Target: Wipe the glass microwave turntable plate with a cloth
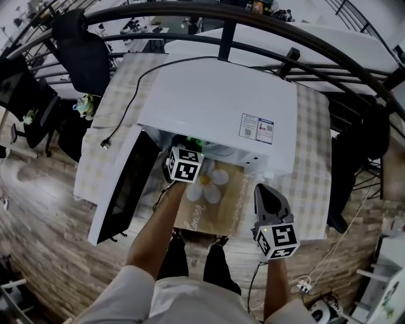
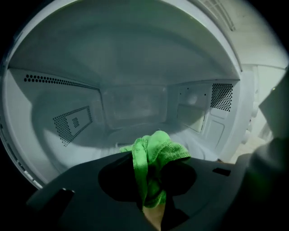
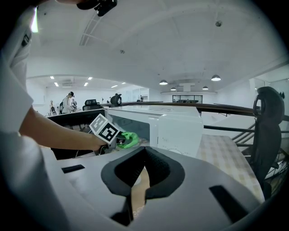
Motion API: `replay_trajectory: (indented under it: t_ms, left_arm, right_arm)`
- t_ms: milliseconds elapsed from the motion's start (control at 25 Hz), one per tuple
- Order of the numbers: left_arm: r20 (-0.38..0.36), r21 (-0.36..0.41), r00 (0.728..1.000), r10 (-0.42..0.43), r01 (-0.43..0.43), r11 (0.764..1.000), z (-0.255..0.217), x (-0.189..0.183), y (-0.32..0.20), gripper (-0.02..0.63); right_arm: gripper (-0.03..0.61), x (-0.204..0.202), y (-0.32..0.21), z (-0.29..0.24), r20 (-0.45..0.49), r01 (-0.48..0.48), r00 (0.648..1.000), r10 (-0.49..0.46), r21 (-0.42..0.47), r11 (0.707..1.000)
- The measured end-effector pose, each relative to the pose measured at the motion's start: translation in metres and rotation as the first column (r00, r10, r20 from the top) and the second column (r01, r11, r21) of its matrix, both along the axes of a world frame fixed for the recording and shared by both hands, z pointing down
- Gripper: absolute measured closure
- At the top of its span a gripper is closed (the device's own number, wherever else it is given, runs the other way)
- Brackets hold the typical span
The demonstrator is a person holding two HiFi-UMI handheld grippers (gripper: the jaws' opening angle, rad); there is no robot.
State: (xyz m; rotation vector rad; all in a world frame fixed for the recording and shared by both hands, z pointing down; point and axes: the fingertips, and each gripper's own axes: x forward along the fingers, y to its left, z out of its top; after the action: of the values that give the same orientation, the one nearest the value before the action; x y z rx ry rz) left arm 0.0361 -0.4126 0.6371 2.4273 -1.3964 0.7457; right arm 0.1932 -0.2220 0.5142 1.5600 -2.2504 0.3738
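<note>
My left gripper (image 1: 186, 154) reaches into the mouth of the open white microwave (image 1: 221, 107) and is shut on a bunched green cloth (image 2: 152, 155). The cloth pokes up between the jaws, just above the cavity floor. A faint curved rim there looks like the glass turntable plate (image 2: 113, 135), but I cannot tell whether the cloth touches it. From the right gripper view the same cloth (image 3: 128, 139) shows at the oven opening. My right gripper (image 1: 263, 190) hangs in front of the microwave's right side, jaws shut with nothing between them.
The microwave door (image 1: 123, 190) swings out to the left front. A brown mat with a white flower (image 1: 215, 196) lies before the oven on the checked tablecloth (image 1: 316, 158). A black power cord (image 1: 126, 107) trails left. A curved railing (image 1: 253, 19) runs behind.
</note>
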Motion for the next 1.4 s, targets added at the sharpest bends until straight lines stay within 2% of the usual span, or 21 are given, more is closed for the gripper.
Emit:
replay_trajectory:
  t_ms: [280,480,560,640,760,840,920,1080,1400]
  left_arm:
    - [-0.057,-0.014,0.994,0.091,-0.092,0.996,-0.001,0.057,0.02,0.491]
    - [-0.13,-0.04,0.973,0.191,-0.198,0.979,-0.004,0.108,0.035,0.491]
    - [-0.164,-0.032,0.965,0.206,-0.214,0.976,-0.012,0.114,0.036,0.491]
    - [-0.148,0.009,0.976,0.161,-0.162,0.987,-0.021,0.099,0.024,0.49]
    - [-0.034,0.078,0.999,0.031,-0.029,0.997,-0.025,0.05,-0.005,0.489]
    - [0.038,0.095,0.999,-0.034,0.03,0.995,-0.021,0.019,-0.019,0.489]
    - [0.08,0.077,0.994,-0.072,0.066,0.995,-0.014,-0.002,-0.026,0.489]
    - [0.098,0.021,0.994,-0.056,0.054,0.998,0.0,-0.005,-0.03,0.489]
    - [0.065,0.006,0.997,0.028,-0.028,1.0,0.003,0.014,0.012,0.489]
  right_arm:
    - [0.563,0.001,0.0,0.002,-0.005,0.0,1.0,0.0,-0.006,1.0]
    - [0.563,0.01,0.003,0.002,-0.008,-0.018,1.0,0.017,-0.009,1.0]
    - [0.563,0.01,0.005,0.002,-0.007,-0.018,1.0,0.018,-0.009,1.0]
    - [0.563,0.01,0.005,0.002,-0.005,-0.016,1.0,0.016,-0.006,1.0]
    - [0.563,0.008,0.006,0.002,-0.001,-0.011,1.0,0.011,-0.005,1.0]
    - [0.563,0.006,0.008,0.005,0.003,-0.009,1.0,0.009,-0.01,1.0]
    - [0.563,0.004,0.009,0.008,0.006,-0.005,1.0,0.005,-0.018,1.0]
    - [0.563,0.002,0.01,0.015,0.01,-0.003,1.0,0.003,-0.026,1.0]
    - [0.563,-0.004,0.007,0.007,0.024,-0.001,1.0,0.001,-0.012,1.0]
